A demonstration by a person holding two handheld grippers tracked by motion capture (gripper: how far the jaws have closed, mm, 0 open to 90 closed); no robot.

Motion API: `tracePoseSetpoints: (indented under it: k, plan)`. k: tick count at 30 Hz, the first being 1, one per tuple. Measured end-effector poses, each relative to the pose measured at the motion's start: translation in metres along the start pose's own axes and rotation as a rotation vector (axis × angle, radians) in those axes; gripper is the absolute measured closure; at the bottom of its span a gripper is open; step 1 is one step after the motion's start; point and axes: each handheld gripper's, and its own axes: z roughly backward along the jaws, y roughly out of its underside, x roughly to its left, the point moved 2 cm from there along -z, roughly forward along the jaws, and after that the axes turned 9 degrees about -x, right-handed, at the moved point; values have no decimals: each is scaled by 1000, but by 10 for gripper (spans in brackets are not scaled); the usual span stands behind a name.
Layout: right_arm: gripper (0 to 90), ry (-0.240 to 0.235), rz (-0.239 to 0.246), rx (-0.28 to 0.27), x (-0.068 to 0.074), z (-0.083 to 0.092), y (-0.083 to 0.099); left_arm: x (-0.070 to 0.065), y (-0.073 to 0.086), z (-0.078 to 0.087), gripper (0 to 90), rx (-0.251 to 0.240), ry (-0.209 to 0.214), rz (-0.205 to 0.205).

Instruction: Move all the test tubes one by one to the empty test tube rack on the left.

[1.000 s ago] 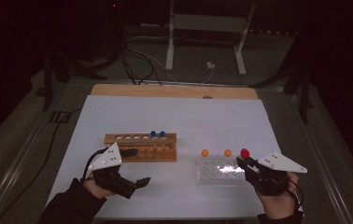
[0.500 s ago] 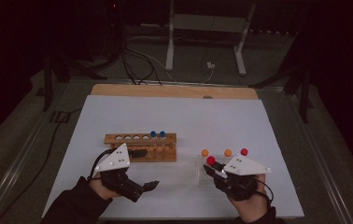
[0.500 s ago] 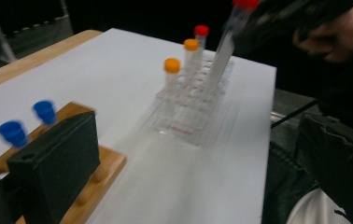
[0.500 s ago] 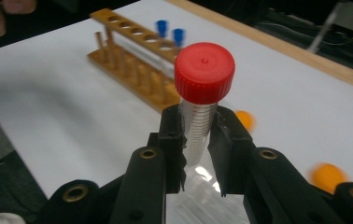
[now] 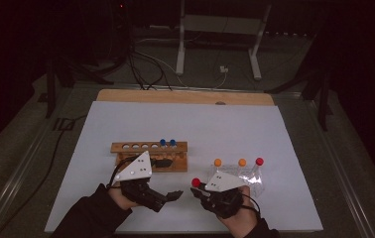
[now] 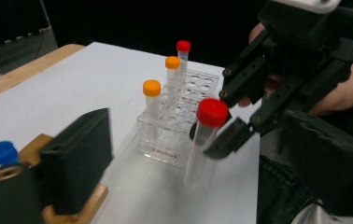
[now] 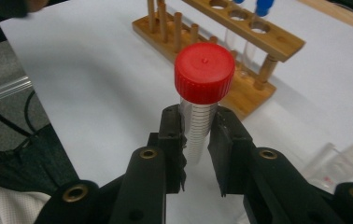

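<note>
While the right claw [image 7: 197, 140] clamps a red-capped tube [image 7: 202, 88] at frame centre, upright, the left claw [image 5: 168, 197], low and left of centre in the high view, has just been closing, nothing between its jaws. Rightward stands the clear rack [image 5: 255, 179]; upper left, the wooden rack [image 5: 148, 148] on the tabletop [image 5: 200, 124].

Both forearms enter from the bottom of the high view. Left gripper [image 5: 175, 195] at lower centre-left, jaws apart, just been closing, nothing between them. Right gripper [image 7: 197, 140] at lower centre-right, jaws clamped tight.
</note>
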Motion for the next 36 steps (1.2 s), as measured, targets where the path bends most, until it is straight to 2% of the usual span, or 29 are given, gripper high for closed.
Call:
tracePoseSetpoints:
  k: [3,7,19,26,36]
  plan:
    - [751,-11,-2,4,3,-4,0,-1,1,-6,229,-8,17,1]
    - [750,-17,-6,7,4,-5,0,-2,3,-15,343,7,34,-12]
    - [750,-29,-5,15,6,-7,1,-4,14,-37,557,33,64,-20]
    - [750,-23,-9,13,4,-6,2,-4,16,-40,686,38,81,-33]
    - [743,-21,-19,-4,3,-6,2,-2,12,-39,716,42,86,-37]
